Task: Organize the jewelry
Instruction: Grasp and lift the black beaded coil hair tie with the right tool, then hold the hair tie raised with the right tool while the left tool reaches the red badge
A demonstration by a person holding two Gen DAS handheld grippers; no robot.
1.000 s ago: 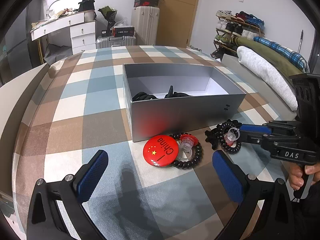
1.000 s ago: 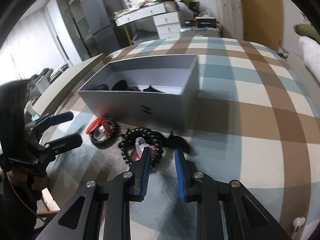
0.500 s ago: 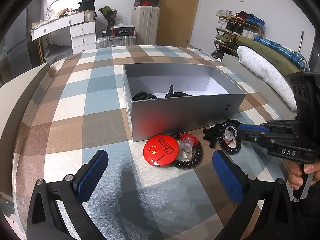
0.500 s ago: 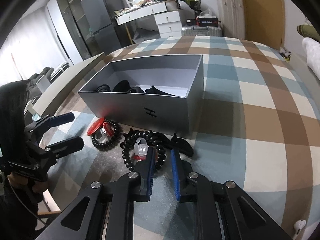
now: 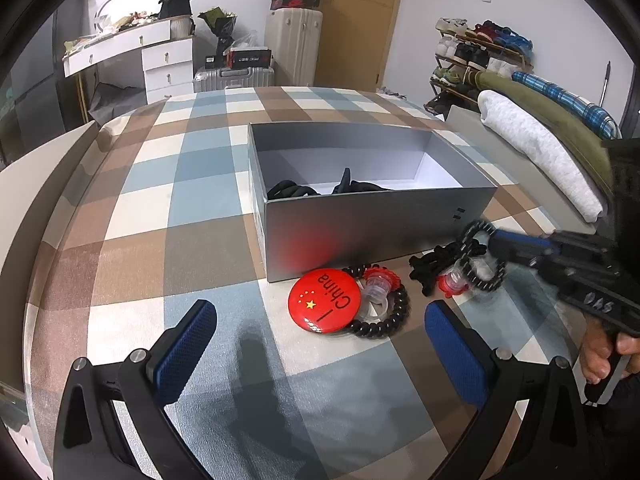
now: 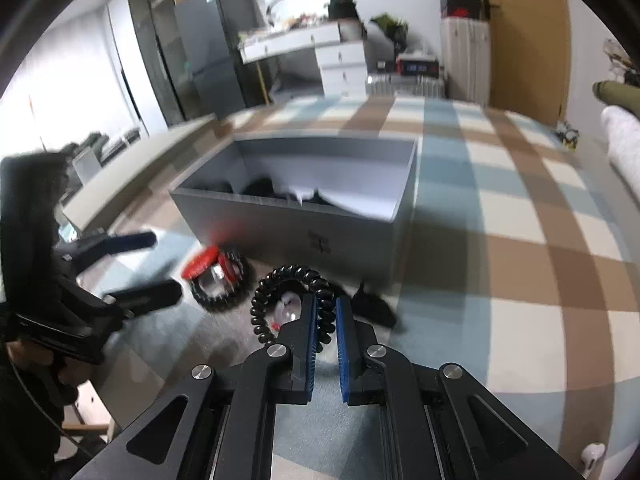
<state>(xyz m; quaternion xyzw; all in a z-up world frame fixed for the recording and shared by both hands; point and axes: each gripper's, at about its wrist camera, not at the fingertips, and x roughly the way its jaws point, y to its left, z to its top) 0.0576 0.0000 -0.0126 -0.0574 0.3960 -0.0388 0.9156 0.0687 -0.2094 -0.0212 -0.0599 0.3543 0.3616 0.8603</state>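
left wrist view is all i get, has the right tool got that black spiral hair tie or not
Observer: Yes. The right tool has just been closing and now pinches one strand of the black spiral plastic hair tie.
Operator: anything near it i can't see
Observer: A small white earbud lies on the checked bedspread, beside the tool's body on its right side.

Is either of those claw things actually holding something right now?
Yes: the right gripper pinches the black coil bracelet by its near strand. The left gripper holds nothing.
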